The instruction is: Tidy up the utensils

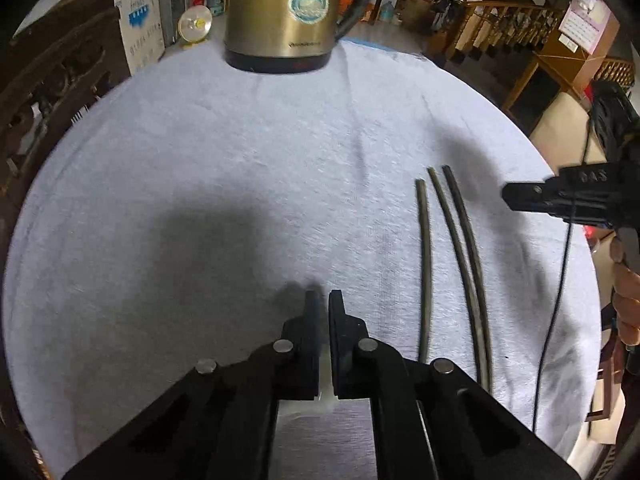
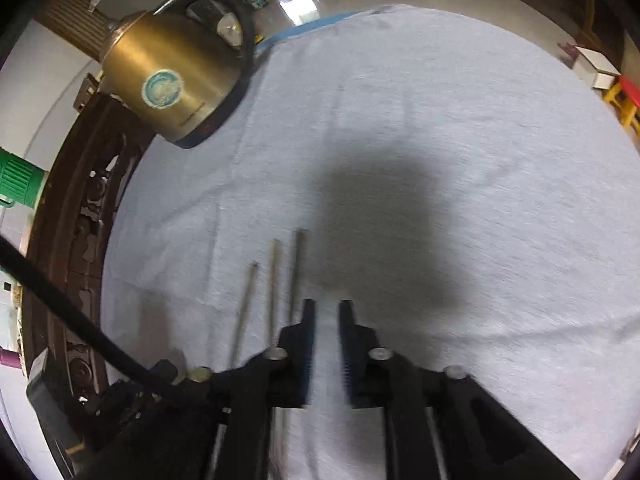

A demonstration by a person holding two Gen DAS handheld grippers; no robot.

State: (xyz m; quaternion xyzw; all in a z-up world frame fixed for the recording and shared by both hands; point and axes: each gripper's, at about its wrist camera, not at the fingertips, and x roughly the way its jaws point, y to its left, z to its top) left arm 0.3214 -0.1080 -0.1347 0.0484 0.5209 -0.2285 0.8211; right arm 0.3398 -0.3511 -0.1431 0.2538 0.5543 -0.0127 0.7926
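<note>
Three slender dark chopsticks [image 1: 452, 264] on nubby white cloth [image 1: 200, 160].

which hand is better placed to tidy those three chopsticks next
Right, probably. The right tool sits just beside the three chopsticks, slightly parted and empty. The left tool is shut over bare cloth, farther from them.

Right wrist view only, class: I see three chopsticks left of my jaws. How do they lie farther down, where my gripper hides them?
Observer: The two right chopsticks close in on each other toward their near ends; the left chopstick lies apart.
Operator: And the left gripper?
Observer: The left gripper has its jaws shut on nothing, over bare cloth.
Operator: What holds my gripper?
Observer: A hand grips the right gripper from behind.
</note>
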